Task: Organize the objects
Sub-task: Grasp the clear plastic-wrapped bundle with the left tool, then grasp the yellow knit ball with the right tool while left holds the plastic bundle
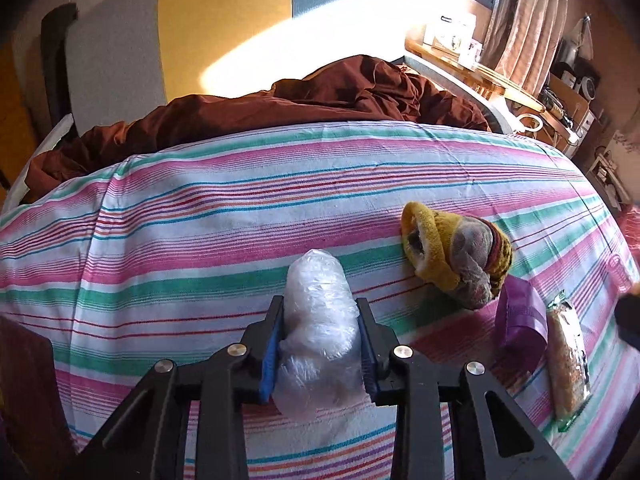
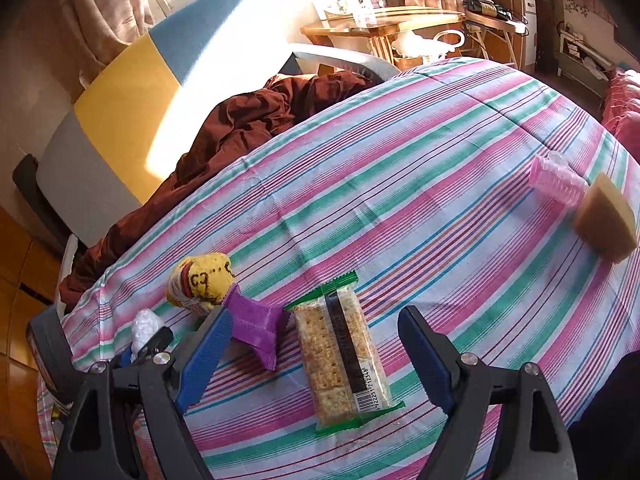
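My left gripper (image 1: 320, 312) is shut on a clear crumpled plastic bag (image 1: 320, 312), held just above the striped cloth (image 1: 200, 240); bag and gripper also show in the right wrist view (image 2: 146, 326). A yellow rolled sock (image 1: 456, 260) lies to its right, then a purple packet (image 1: 520, 316) and a cracker pack (image 1: 568, 356). My right gripper (image 2: 316, 332) is open, its fingers on either side of the cracker pack (image 2: 344, 356). The purple packet (image 2: 256, 328) and the sock (image 2: 200, 280) lie left of it.
A pink ridged plastic cup (image 2: 556, 178) and a tan sponge wedge (image 2: 608, 220) lie at the cloth's right edge. A brown blanket (image 1: 280, 108) is heaped behind, against a sofa back (image 1: 224, 28). A wooden side table (image 2: 380, 24) stands beyond.
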`<state>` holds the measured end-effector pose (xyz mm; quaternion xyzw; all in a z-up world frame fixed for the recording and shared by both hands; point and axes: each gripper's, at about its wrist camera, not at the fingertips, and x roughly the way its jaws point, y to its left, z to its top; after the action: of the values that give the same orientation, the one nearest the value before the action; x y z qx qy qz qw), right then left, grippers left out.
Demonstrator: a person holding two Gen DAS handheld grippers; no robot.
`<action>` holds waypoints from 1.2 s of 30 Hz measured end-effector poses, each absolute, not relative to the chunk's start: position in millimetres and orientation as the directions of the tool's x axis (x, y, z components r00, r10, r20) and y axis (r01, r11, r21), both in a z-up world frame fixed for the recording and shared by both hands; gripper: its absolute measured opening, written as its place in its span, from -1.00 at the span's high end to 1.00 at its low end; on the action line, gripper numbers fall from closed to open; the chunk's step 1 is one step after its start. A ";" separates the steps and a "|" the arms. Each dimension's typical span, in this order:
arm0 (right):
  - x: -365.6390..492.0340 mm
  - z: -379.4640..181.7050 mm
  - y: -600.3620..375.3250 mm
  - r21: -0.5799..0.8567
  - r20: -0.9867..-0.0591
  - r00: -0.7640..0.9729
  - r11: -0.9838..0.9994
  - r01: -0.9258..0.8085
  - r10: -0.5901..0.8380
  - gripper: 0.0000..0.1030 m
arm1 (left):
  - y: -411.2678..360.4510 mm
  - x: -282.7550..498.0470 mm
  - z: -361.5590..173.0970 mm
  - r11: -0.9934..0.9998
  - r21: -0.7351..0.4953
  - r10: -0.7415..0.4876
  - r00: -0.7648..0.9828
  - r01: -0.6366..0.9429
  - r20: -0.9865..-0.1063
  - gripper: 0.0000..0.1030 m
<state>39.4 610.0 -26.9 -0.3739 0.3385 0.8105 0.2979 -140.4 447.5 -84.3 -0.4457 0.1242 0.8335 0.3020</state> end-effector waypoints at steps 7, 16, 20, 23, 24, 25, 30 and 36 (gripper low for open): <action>50.2 -27.3 622.6 0.392 -0.795 -0.568 -0.536 -0.748 0.213 -0.67 | 414.1 -81.5 -83.4 -0.776 -0.018 0.378 -0.443 -0.630 -0.813 0.36; 42.9 -30.0 613.8 0.400 -0.795 -0.581 -0.568 -0.719 0.175 -0.67 | 359.1 7.9 -84.2 -0.735 0.016 0.426 -0.480 -0.678 -0.767 0.35; 30.0 -30.9 600.9 0.378 -0.801 -0.581 -0.630 -0.679 0.146 -0.67 | 346.5 27.1 -89.3 -0.707 0.052 0.455 -0.511 -0.705 -0.729 0.34; 21.6 -31.4 590.6 0.350 -0.807 -0.575 -0.674 -0.650 0.135 -0.67 | 343.8 26.1 -90.6 -0.704 0.039 0.471 -0.508 -0.709 -0.721 0.34; 18.9 -32.3 587.8 0.348 -0.809 -0.574 -0.684 -0.641 0.127 -0.67 | 342.9 25.3 -90.7 -0.705 0.031 0.476 -0.505 -0.709 -0.720 0.34; 16.1 -33.7 585.0 0.351 -0.811 -0.575 -0.693 -0.629 0.111 -0.67 | 341.4 23.8 -90.4 -0.705 0.023 0.481 -0.501 -0.709 -0.719 0.34; 2.9 -39.5 574.5 0.359 -0.826 -0.561 -0.725 -0.588 0.045 -0.67 | 341.4 23.5 -90.2 -0.706 0.011 0.491 -0.499 -0.708 -0.714 0.34; -38.2 -34.5 567.9 0.303 -0.838 -0.545 -0.799 -0.520 0.036 -0.67 | 339.1 22.4 -91.3 -0.706 -0.012 0.505 -0.491 -0.708 -0.710 0.33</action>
<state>-38.2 567.9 -34.5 -0.4473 0.2702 0.8362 0.1662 22.4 339.1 -91.3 -0.3570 0.1425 0.8517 0.3561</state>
